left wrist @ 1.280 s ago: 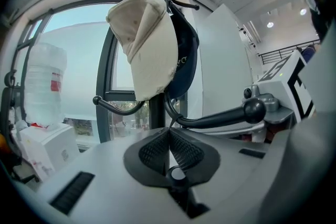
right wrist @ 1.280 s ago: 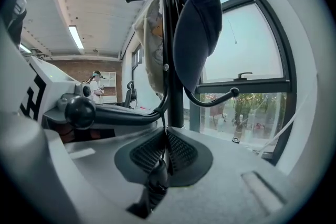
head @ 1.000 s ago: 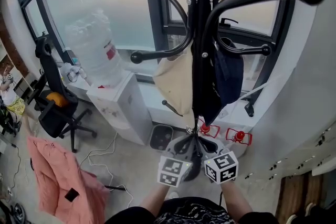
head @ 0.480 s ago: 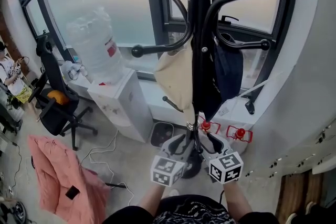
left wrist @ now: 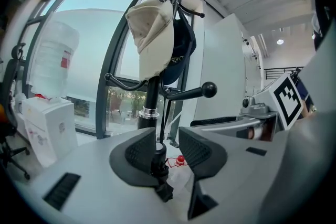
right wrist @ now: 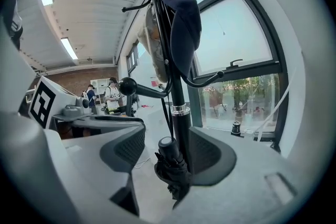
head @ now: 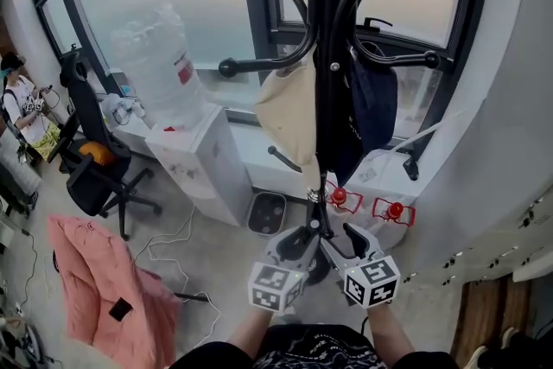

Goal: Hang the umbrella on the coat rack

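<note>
The black coat rack (head: pixel 324 56) stands in front of me by the window. A folded black umbrella (left wrist: pixel 159 164) (right wrist: pixel 170 165) hangs beside the pole on a thin strap that runs up to a low ball-tipped hook (left wrist: pixel 195 93). In the head view the umbrella (head: pixel 316 229) shows low on the pole between both grippers. My left gripper (left wrist: pixel 168 145) (head: pixel 296 239) has just been opening; the umbrella sits between its jaws, close to the left pad, unpressed. My right gripper (right wrist: pixel 167 148) (head: pixel 352 236) has also just been opening, with the umbrella and pole between its spread jaws.
A cream cap (head: pixel 285 112) and a navy cap (head: pixel 376 112) hang on the rack. A water dispenser (head: pixel 212 168) stands to the left, with an office chair (head: pixel 95 181) and a pink jacket (head: pixel 95 285) on the floor. A person (head: pixel 22 104) sits at far left.
Both grippers' jaws have gone from shut to spread wide. Both marker cubes have slid slightly down and apart in the head view. The umbrella stays hanging by the pole.
</note>
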`<state>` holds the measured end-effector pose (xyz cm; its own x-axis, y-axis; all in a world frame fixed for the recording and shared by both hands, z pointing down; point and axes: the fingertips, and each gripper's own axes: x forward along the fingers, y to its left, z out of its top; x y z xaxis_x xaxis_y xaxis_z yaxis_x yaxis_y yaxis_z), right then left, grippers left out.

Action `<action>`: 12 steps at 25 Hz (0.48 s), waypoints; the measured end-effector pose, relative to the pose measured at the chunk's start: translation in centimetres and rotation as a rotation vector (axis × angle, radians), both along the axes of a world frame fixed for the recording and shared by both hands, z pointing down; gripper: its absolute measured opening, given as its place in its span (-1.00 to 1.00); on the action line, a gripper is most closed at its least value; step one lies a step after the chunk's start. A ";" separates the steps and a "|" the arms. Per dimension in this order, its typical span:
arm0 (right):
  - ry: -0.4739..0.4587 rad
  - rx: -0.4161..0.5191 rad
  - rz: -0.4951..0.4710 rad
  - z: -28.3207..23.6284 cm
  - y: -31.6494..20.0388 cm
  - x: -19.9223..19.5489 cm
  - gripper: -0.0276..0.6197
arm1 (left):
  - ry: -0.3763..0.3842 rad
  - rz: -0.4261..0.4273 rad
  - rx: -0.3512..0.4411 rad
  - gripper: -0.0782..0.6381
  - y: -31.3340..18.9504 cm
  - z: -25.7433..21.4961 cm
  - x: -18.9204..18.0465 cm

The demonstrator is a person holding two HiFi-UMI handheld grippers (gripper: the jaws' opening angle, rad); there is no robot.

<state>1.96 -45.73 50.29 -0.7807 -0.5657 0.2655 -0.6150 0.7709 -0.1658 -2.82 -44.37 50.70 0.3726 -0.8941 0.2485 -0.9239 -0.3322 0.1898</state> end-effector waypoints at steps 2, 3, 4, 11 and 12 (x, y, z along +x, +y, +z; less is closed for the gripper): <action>0.001 0.001 0.008 -0.1 0.6 0.5 -0.14 | 0.005 -0.001 0.007 -0.45 0.6 0.1 0.4; 0.001 0.002 0.013 -0.1 1.0 0.7 -0.14 | 0.009 -0.005 0.015 -0.45 1.0 0.0 0.5; 0.000 0.003 0.017 -0.2 1.3 1.0 -0.14 | 0.013 -0.010 0.022 -0.45 1.3 0.0 0.6; 0.017 0.021 0.031 -0.2 3.7 1.9 -0.37 | 0.018 -0.015 0.043 -0.45 3.8 -0.5 1.6; 0.018 0.022 0.035 -0.1 4.0 2.0 -0.43 | 0.018 -0.017 0.042 -0.45 4.1 -0.5 1.8</action>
